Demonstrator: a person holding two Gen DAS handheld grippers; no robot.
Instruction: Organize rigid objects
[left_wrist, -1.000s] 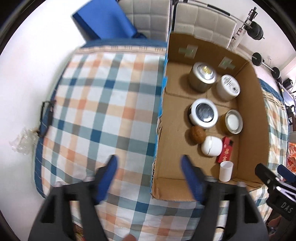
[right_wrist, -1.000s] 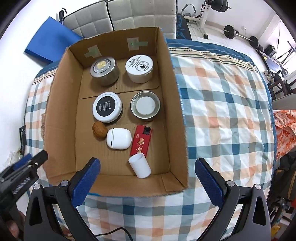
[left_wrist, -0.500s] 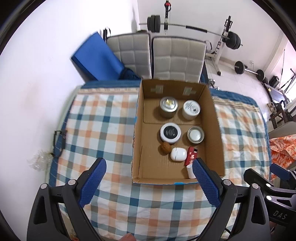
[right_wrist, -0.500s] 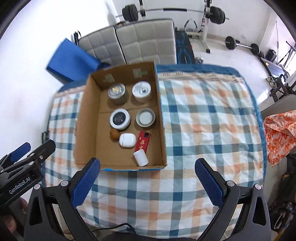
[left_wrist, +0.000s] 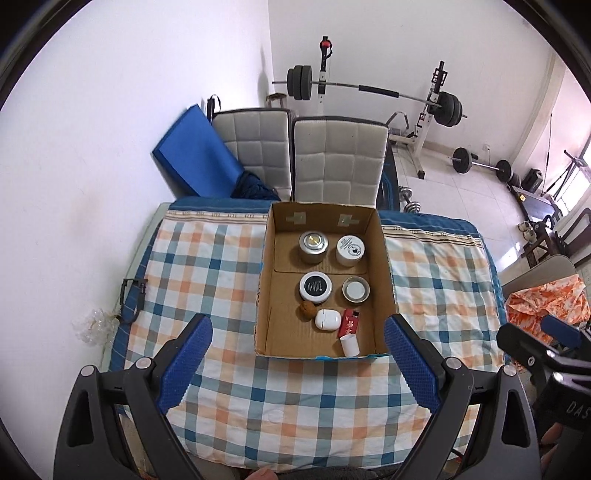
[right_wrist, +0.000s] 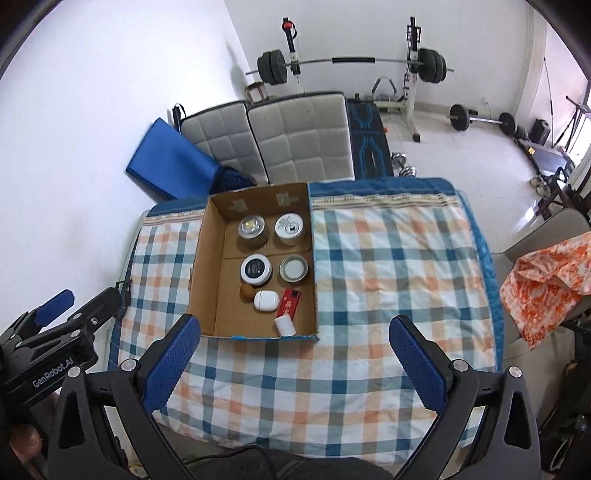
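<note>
Box (left_wrist: 269, 288) of cardboard sat on the checked counter (left_wrist: 207, 266), holding four round tins, a walnut (left_wrist: 307, 309), a white case (left_wrist: 327, 319), a red packet (left_wrist: 349, 322) and a white cup (left_wrist: 350, 345). The left tool (left_wrist: 297, 363) had just spread wide, empty. The right tool (right_wrist: 295, 365) hung spread and empty too, both well above the box

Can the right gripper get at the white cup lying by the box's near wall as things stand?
Probably yes. The right gripper is open and empty, high above the open-topped cardboard box. The white cup lies on its side against the near wall, the red packet close behind it, so clearance looks tight.
</note>
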